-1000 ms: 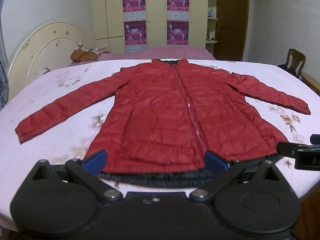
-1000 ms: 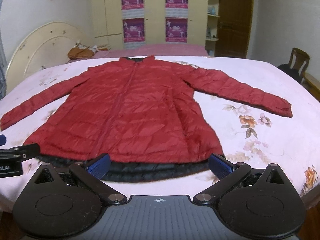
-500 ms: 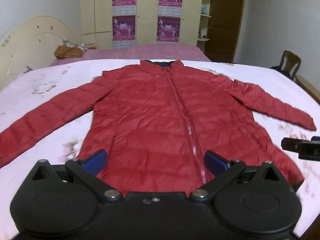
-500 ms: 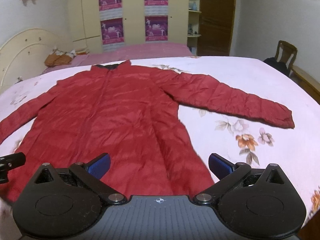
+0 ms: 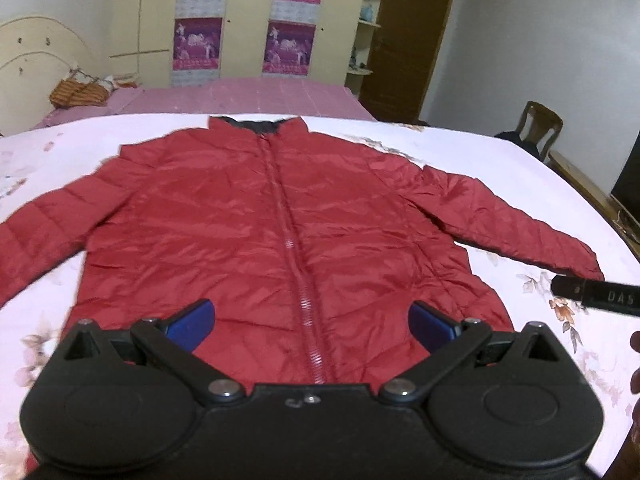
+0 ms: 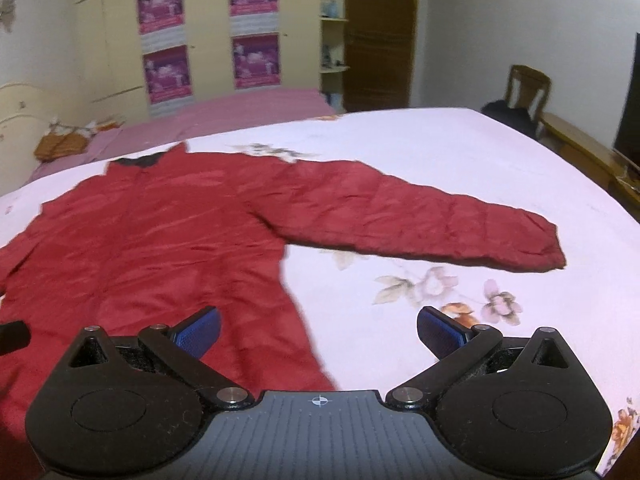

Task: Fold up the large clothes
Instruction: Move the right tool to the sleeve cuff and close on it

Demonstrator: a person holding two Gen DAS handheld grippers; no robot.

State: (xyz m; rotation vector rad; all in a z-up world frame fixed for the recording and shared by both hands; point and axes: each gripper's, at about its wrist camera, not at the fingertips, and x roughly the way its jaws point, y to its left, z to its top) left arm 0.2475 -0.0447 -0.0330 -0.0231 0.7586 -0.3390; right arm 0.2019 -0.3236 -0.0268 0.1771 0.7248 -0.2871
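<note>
Presently, red jacket (image 5: 280,232) flat mid-bed (image 6: 440,152), my left tongs (image 5: 310,322) and right tongs (image 6: 318,330) both spread, empty, bare sheet beyond right sleeve (image 6: 420,220).

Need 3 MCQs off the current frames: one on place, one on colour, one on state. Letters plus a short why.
1. Where does the jacket lie?
A. on the floral bedsheet
B. on the chair
C. on the floor

2. What colour is the jacket's outer shell?
A. blue
B. red
C. grey

3. How do the left hand-held gripper and right hand-held gripper stand?
A. both open, empty
B. both shut on a sleeve
C. one shut on the hem

Key: 1 A, it is spread flat on the sheet; 2 B, red quilted fabric throughout; 3 A, blue pads stand wide apart with nothing between.
</note>
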